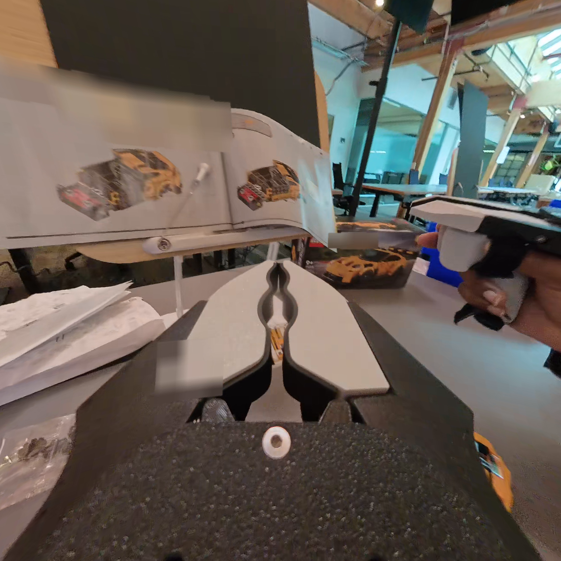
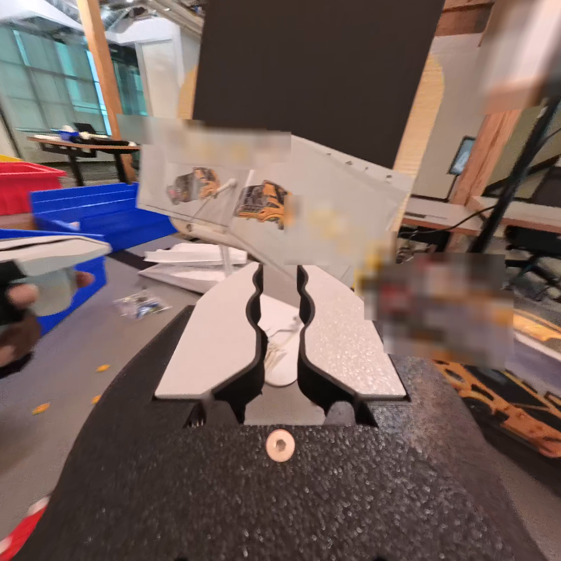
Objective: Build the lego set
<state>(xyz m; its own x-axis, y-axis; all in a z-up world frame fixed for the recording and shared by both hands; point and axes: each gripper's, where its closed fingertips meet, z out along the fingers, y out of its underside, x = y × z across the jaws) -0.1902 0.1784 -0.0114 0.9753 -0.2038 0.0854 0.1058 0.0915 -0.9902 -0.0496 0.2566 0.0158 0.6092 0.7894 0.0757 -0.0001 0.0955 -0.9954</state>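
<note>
An open instruction booklet (image 1: 121,182) with pictures of a yellow model car rests on a wooden book stand (image 1: 212,243), held by a white clip arm (image 1: 198,176). My left gripper (image 1: 277,267) is shut, its fingertips touching, just in front of and below the stand's ledge. Nothing shows between the tips. My right gripper (image 2: 279,270) is open, and the lower edge of the booklet's right page (image 2: 334,212) crosses the gap without either pad pressing on it. The right gripper also shows in the left wrist view (image 1: 425,212), held by a hand. The left gripper shows in the right wrist view (image 2: 54,249).
A box picturing a yellow car (image 1: 370,264) stands behind the stand at the right. Paper booklets (image 1: 60,328) and a clear bag of small parts (image 1: 30,455) lie at the left. Blue bins (image 2: 91,206) and a red bin (image 2: 24,182) stand farther left. A yellow model car (image 2: 501,409) lies near right. The left gripper's tips are roughly 15 centimetres from the right gripper's.
</note>
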